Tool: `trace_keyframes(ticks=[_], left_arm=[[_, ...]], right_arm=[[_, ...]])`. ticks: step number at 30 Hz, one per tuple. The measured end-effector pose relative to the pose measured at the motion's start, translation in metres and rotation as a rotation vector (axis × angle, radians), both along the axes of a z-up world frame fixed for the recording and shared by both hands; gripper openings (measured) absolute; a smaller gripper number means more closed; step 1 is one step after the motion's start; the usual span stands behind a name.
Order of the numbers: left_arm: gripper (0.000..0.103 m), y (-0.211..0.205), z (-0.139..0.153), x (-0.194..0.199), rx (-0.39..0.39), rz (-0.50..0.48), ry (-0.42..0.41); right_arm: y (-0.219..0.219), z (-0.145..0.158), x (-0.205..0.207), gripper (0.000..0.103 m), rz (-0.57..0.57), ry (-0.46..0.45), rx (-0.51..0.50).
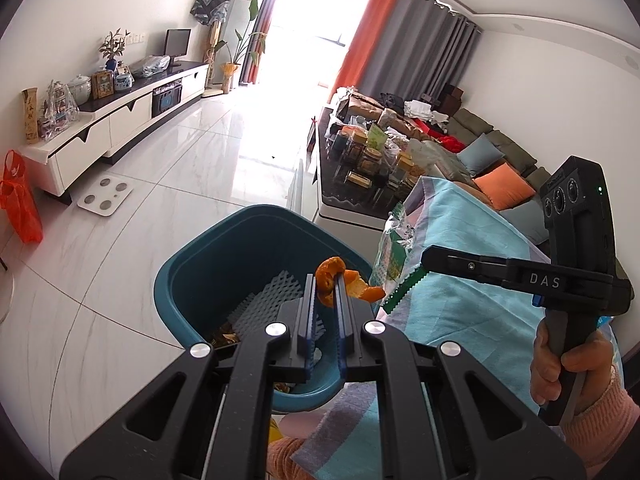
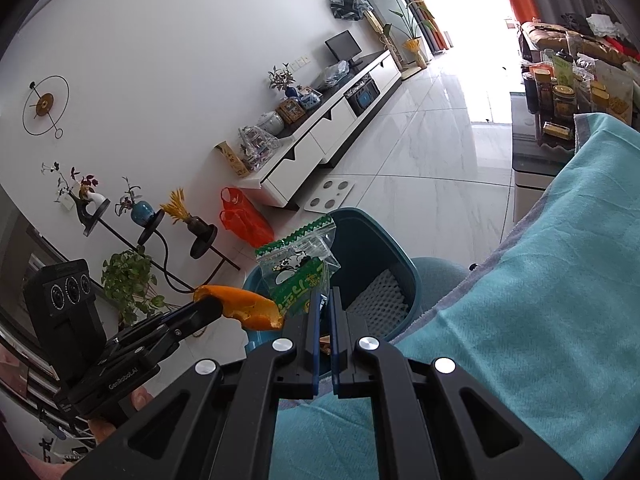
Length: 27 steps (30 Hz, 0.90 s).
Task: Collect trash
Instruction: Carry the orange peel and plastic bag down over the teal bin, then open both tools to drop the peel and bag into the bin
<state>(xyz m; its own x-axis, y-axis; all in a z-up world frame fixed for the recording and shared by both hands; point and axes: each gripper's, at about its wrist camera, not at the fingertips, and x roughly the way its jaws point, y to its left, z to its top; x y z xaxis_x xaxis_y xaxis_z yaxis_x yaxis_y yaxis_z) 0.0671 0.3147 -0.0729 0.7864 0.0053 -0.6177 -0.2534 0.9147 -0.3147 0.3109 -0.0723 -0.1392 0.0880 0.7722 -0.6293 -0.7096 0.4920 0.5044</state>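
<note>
My left gripper [image 1: 325,280] is shut on a curled orange peel [image 1: 331,274] and holds it over the teal trash bin [image 1: 192,264]. The peel also shows in the right wrist view [image 2: 244,306], with the left gripper [image 2: 208,308] behind it. My right gripper [image 2: 326,294] is shut on a green and clear snack bag [image 2: 298,268] and holds it over the bin's rim [image 2: 404,260]. In the left wrist view the right gripper [image 1: 426,258] holds that bag [image 1: 394,256] just right of the bin. White foam netting [image 1: 268,298] lies inside the bin.
A table with a teal cloth [image 2: 540,288] lies to the right of the bin. A coffee table with jars [image 1: 372,164] stands beyond. A white scale [image 1: 105,200] and a red plastic bag [image 1: 18,200] are on the tiled floor by the TV cabinet [image 1: 120,120].
</note>
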Motion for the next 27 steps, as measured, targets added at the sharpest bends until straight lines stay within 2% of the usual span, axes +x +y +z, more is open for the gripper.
trace_keyframes(ticks=[27], left_arm=[[0.009,0.007,-0.028,0.022,-0.007,0.032,0.047]], right_arm=[[0.036,-0.018,-0.005,0.003,0.013,-0.022,-0.098]])
